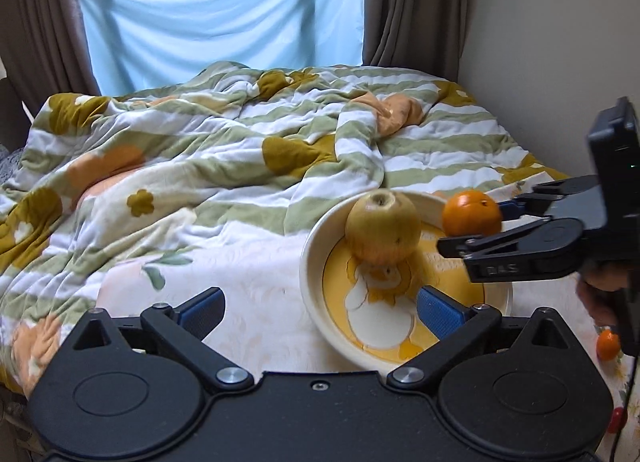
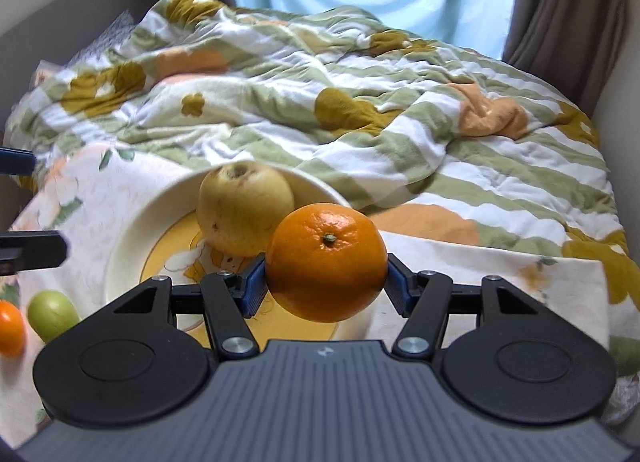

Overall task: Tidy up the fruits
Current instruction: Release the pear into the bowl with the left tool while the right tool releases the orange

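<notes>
A cream bowl (image 1: 310, 262) with a yellow cartoon inside sits on the bed and holds a yellow-green apple (image 1: 383, 227). My right gripper (image 2: 326, 282) is shut on an orange (image 2: 326, 262) and holds it above the bowl's (image 2: 124, 246) right rim, next to the apple (image 2: 244, 208). In the left wrist view the right gripper (image 1: 476, 222) comes in from the right with the orange (image 1: 472, 213). My left gripper (image 1: 320, 310) is open and empty, low in front of the bowl, its right finger over the bowl's near edge.
A small orange (image 2: 10, 328) and a green fruit (image 2: 52, 314) lie left of the bowl; another small orange (image 1: 607, 345) lies at right. A rumpled striped quilt (image 1: 240, 134) covers the bed behind. Wall and curtains stand at right and back.
</notes>
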`<state>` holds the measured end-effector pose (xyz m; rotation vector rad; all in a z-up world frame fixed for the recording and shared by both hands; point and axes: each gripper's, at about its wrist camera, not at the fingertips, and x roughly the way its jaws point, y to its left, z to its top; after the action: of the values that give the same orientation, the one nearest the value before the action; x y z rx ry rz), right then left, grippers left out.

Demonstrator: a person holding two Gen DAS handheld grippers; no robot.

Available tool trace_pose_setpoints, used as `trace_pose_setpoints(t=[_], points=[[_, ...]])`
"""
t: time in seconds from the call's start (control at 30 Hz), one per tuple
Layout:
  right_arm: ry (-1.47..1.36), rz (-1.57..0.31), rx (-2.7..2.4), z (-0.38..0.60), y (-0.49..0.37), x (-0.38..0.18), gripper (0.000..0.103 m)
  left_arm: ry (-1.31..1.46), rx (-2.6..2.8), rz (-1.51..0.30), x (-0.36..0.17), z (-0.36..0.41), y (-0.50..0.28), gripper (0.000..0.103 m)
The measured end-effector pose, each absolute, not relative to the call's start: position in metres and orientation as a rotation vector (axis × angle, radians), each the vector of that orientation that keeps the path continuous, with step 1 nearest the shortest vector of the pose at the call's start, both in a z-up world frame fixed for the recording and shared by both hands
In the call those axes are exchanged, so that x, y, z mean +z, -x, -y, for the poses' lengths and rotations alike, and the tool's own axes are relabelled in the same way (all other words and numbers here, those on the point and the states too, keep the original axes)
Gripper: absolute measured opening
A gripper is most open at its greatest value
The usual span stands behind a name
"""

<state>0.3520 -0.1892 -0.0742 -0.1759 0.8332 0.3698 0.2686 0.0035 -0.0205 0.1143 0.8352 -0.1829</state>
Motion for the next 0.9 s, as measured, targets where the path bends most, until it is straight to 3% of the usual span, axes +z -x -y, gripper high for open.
trace_pose_setpoints(t=[0.33,0.4,0.43,0.9], points=[[0.236,-0.789,0.386,0.173,-0.348,-0.092,0.078,-0.103,-0.171,-0.844,-0.023,-0.012,-0.253,0.103],[0.257,-0.755,0.380,0.171,-0.346,-0.089,0.098,-0.103,-0.169,-0.845,-0.022,-0.011,-0.250,0.103],[0.270,-0.742,0.369,0.170,-0.345,-0.087,0.103,-0.103,-0.173,-0.845,-0.021,-0.010,-0.248,0.103],[0.221,-0.757,0.308,0.190,-0.306,-0.040,0.103,-0.109,-0.152,-0.778,0.008,0.002,-0.204,0.103]])
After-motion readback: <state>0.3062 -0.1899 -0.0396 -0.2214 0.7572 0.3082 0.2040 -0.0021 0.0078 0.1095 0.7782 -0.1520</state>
